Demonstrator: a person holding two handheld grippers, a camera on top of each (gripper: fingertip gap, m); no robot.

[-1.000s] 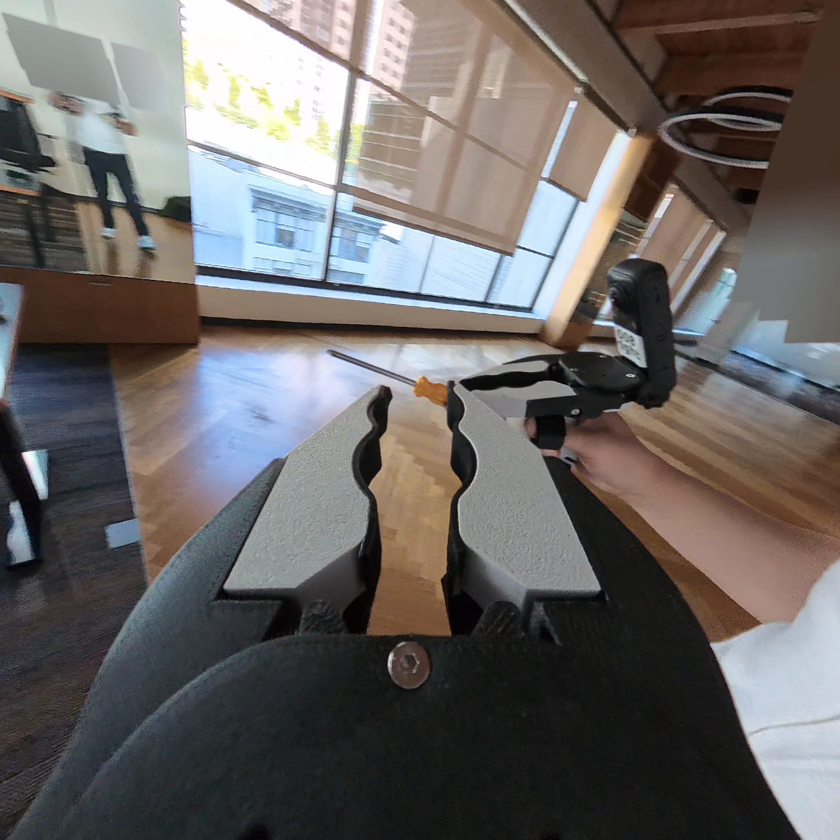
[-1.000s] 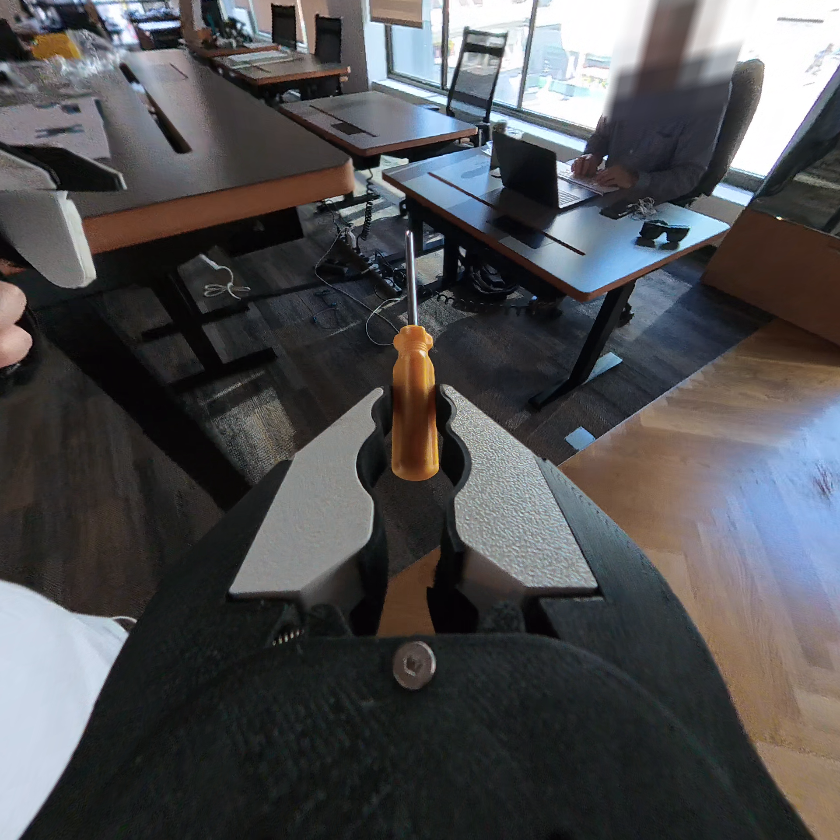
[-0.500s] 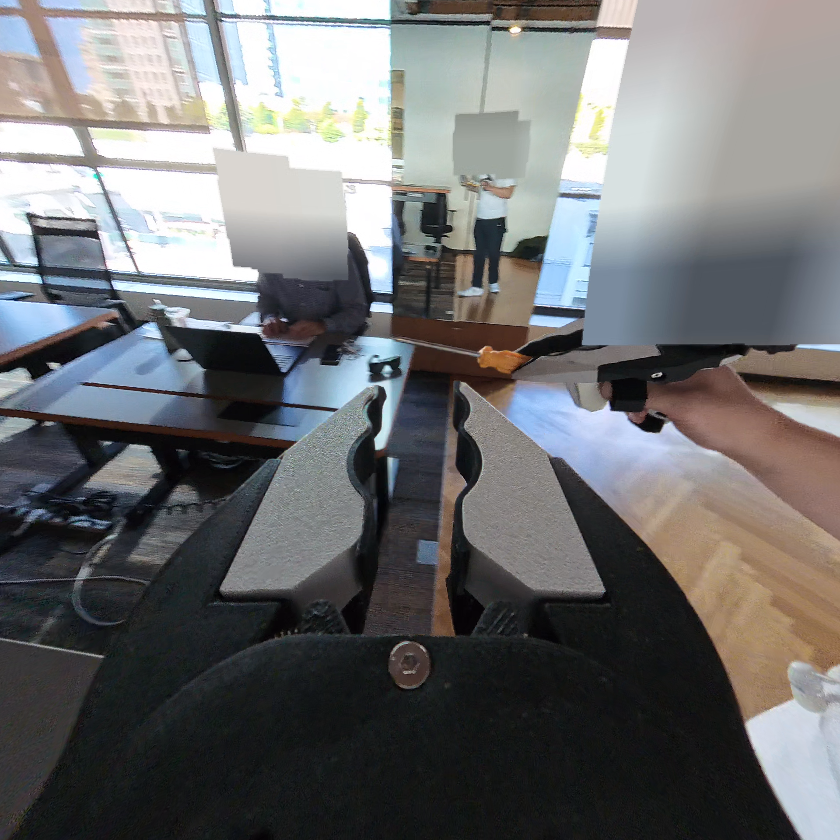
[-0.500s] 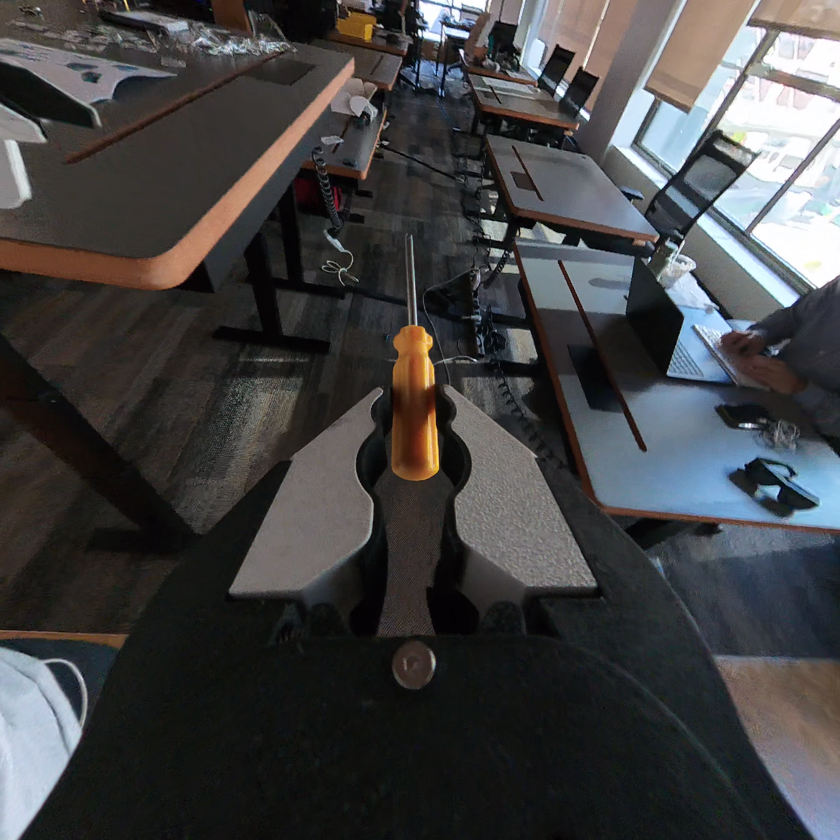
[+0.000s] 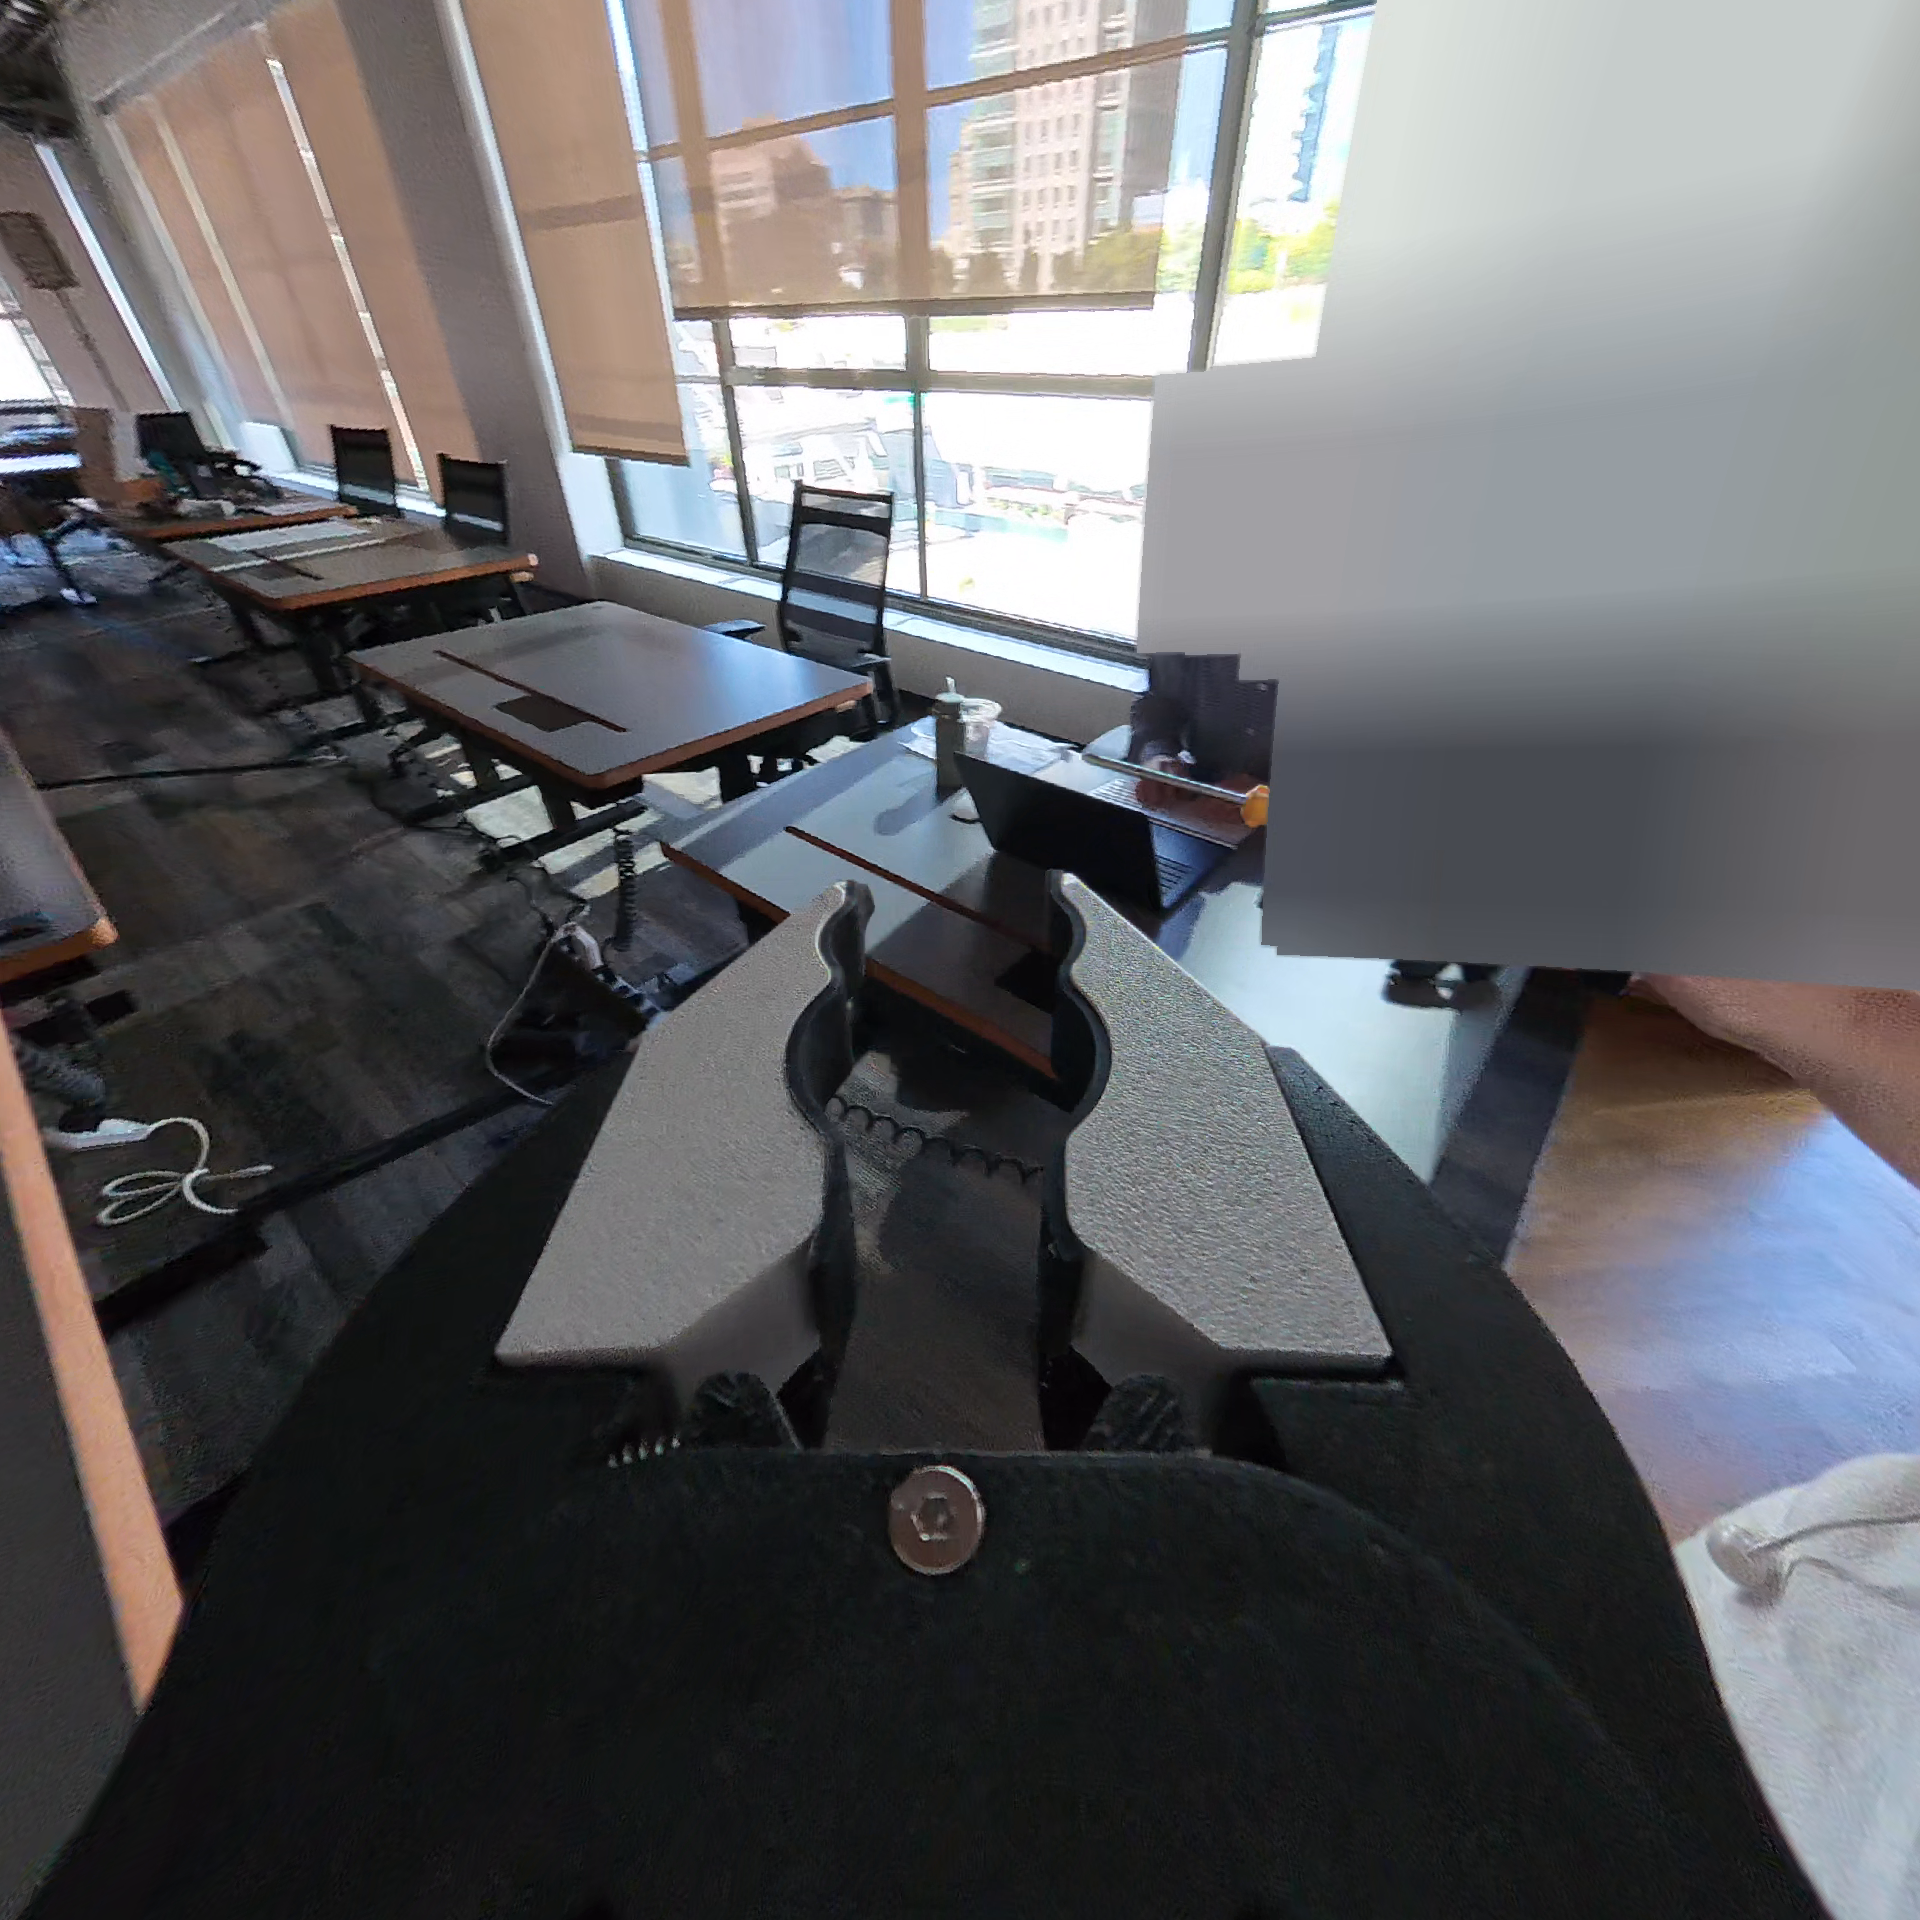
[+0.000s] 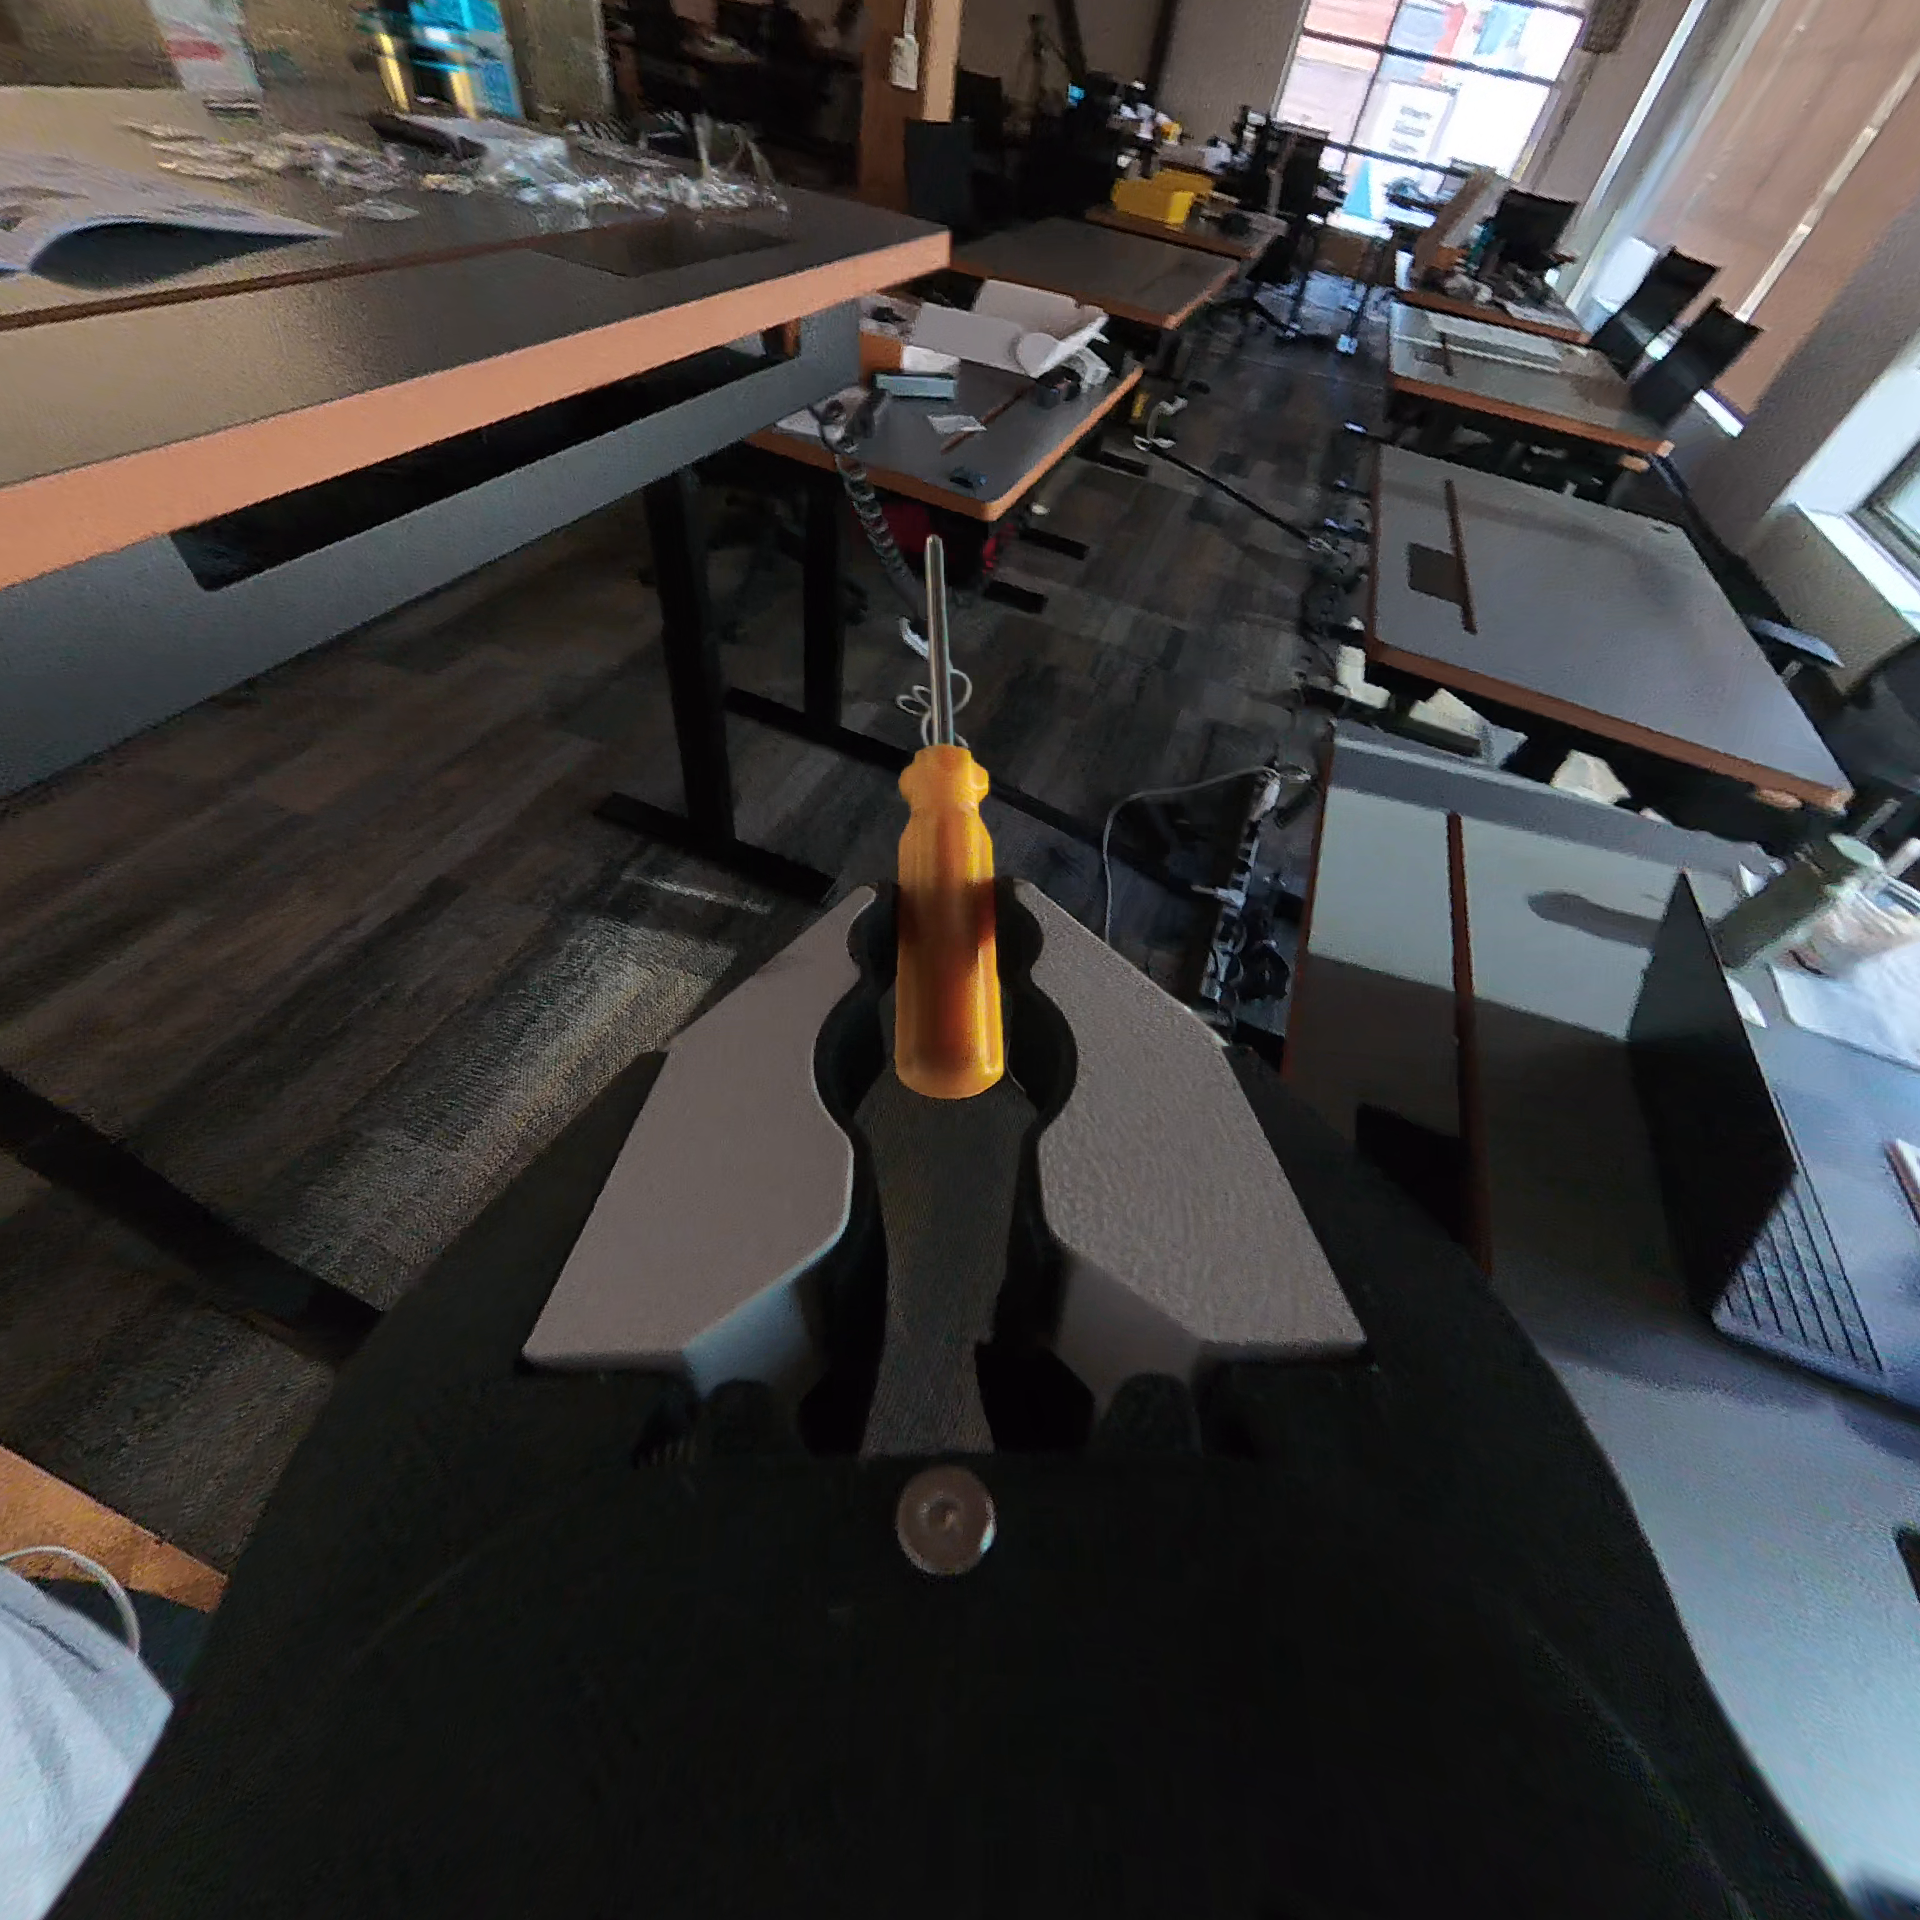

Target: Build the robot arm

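Observation:
My right gripper [image 6: 948,914] is shut on the orange handle of a screwdriver [image 6: 948,914]. Its thin metal shaft points straight ahead, away from me, in mid-air above the dark carpet. My left gripper [image 5: 956,914] is open and empty, held in the air with a gap between its grey fingers [image 5: 727,1122]. In the left wrist view the screwdriver's shaft and the tip of its orange handle [image 5: 1195,781] show at the right, beside a blurred patch that hides the right gripper.
Rows of dark desks with orange edges [image 6: 1579,623] stand ahead, one large desk [image 6: 416,343] at the left. A desk [image 5: 914,862] with an open laptop [image 5: 1081,831] is close ahead. Cables lie on the carpet [image 5: 312,997]. An office chair [image 5: 836,582] stands by the windows. The gap from one gripper's tips to the other's is roughly 25 cm.
Both grippers have swung round to the left: the view went from the wooden floor and windows to the rows of desks. The right gripper has kept its hold on the screwdriver; the left stays open.

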